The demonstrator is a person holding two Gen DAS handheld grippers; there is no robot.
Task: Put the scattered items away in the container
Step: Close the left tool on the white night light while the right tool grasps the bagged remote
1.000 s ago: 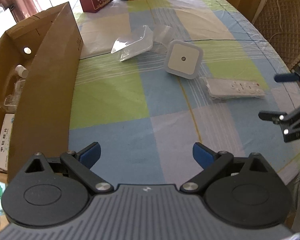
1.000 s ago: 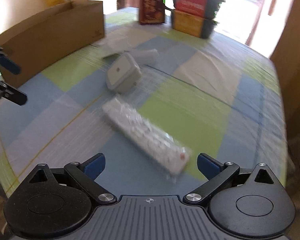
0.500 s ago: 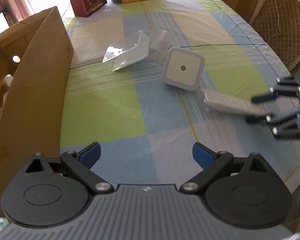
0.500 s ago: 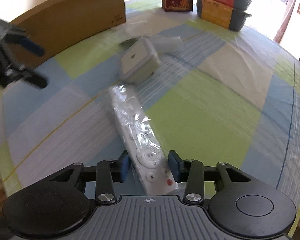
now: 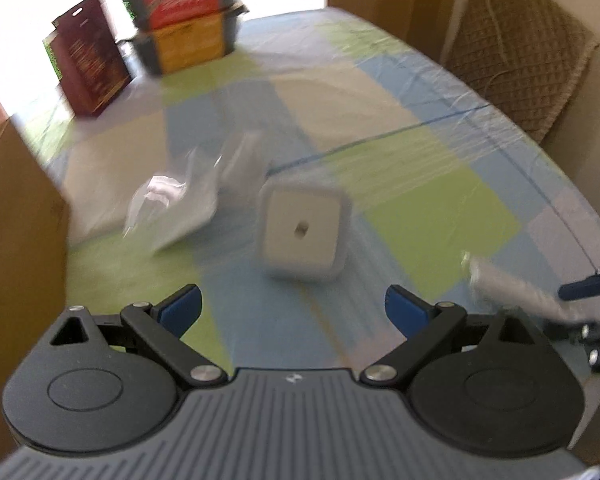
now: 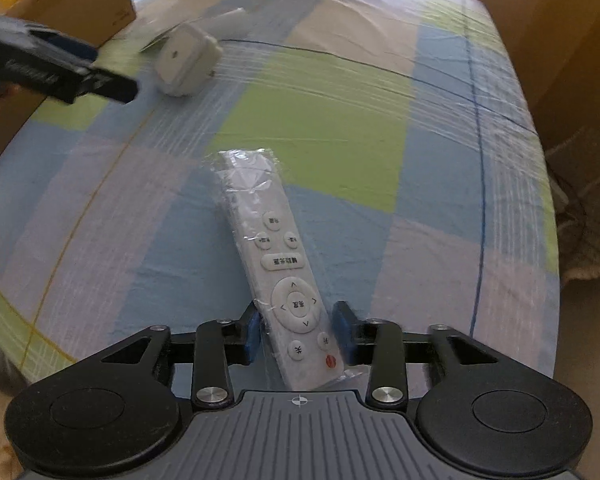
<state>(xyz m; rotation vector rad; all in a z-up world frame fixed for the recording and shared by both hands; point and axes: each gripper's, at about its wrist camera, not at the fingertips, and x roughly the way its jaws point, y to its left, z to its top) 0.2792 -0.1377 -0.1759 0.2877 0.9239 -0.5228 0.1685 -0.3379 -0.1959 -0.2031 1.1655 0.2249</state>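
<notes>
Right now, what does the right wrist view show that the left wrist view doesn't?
Only the right wrist view: the right tool shut on the wrapped white remote, buttons legible.

Only the left wrist view: the open left tool, clear plastic packaging, stacked red and yellow boxes, and a wicker chair.

Both: the white square device on the checked tablecloth, and the cardboard box.

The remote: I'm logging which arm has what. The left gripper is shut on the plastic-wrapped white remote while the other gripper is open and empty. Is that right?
Not quite: the arms are swapped. The right wrist view shows the right gripper shut on the plastic-wrapped white remote. The left gripper is the open, empty one, as the left wrist view shows.
</notes>
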